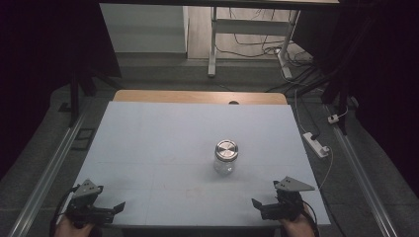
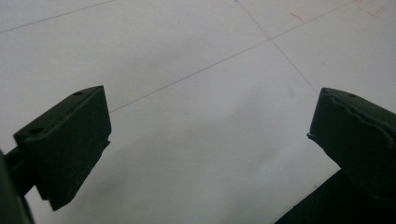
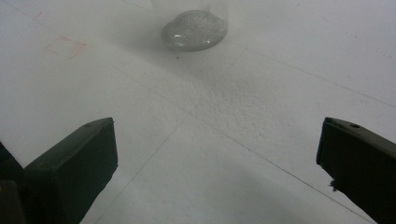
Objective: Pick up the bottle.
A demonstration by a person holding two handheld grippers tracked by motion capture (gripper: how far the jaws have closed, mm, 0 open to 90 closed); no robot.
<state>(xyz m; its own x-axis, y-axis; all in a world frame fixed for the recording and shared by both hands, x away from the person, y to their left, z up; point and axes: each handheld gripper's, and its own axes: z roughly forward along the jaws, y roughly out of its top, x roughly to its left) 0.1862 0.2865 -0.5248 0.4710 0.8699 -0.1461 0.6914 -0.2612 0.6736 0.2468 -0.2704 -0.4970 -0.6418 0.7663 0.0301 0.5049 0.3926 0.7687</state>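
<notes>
Glass jar (image 1: 225, 159) with a shiny metal lid stands upright a little right of the middle of the white table (image 1: 148, 148), well apart from both grippers. The left gripper (image 1: 116, 207) sits low at the near left corner of the table, held in a hand at the near edge; its jaws stand wide apart with nothing between them, and the left gripper view (image 2: 205, 135) shows bare table with thin lines crossing it in the gap. The right gripper (image 1: 256, 203) sits at the near right corner, the grey three-cornered plate on top of it. Its jaws are likewise spread wide and hold nothing. In the right gripper view (image 3: 217, 144) the rounded base of the jar (image 3: 194, 30) rests on the table farther off, a little left of the middle of the gap between the jaws.
</notes>
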